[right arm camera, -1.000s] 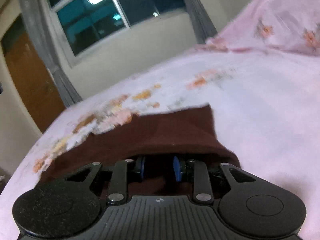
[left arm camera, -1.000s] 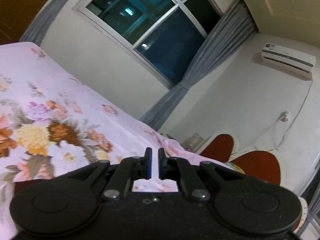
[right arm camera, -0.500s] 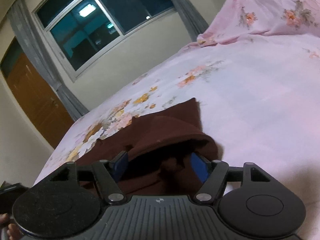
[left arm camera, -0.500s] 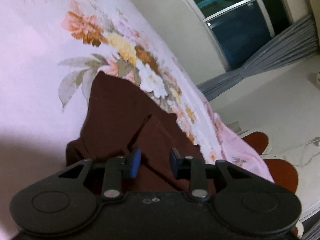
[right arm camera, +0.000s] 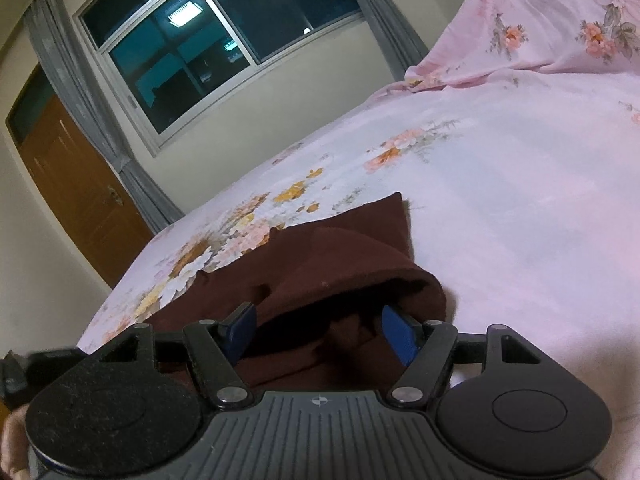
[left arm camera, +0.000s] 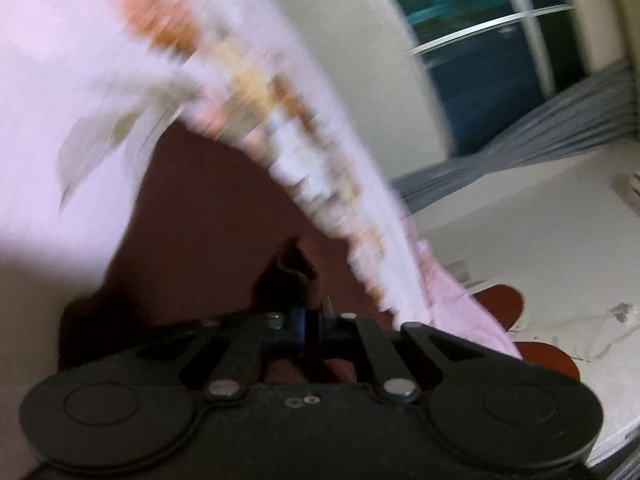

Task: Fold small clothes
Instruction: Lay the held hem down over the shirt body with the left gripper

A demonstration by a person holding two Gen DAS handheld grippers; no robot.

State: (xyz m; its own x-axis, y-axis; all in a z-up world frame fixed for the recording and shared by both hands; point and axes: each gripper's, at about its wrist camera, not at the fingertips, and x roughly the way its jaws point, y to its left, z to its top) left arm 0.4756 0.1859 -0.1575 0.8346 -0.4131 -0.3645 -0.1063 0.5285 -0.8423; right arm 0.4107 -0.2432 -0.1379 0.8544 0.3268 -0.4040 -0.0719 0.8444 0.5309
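A: A bed (right arm camera: pixel 520 208) under a pink floral sheet fills both views, with a dark window (right arm camera: pixel 224 40), grey curtains (right arm camera: pixel 80 112) and a brown door (right arm camera: pixel 80 200) behind it.

B: And the jaws?

A: The left gripper (left arm camera: pixel 310 320) has its jaws closed on a raised pinch of the maroon garment (left arm camera: pixel 208 216). The right gripper (right arm camera: pixel 320 330) has its jaws standing wide, blue pads (right arm camera: pixel 398 334) either side of a dark opening under the garment's (right arm camera: pixel 320 264) folded edge, not pressing on it.

B: Where does the cloth lie?

A: On the bed, right at both grippers. In the right wrist view its long axis runs from the near edge away toward the upper right, ending in a narrow corner on the flower print.

B: Any difference between views?

A: The left wrist view is blurred, showing the pinched ridge and reddish-brown rounded shapes (left arm camera: pixel 500 300) beyond the bed. Only the right shows the door and the open fold.
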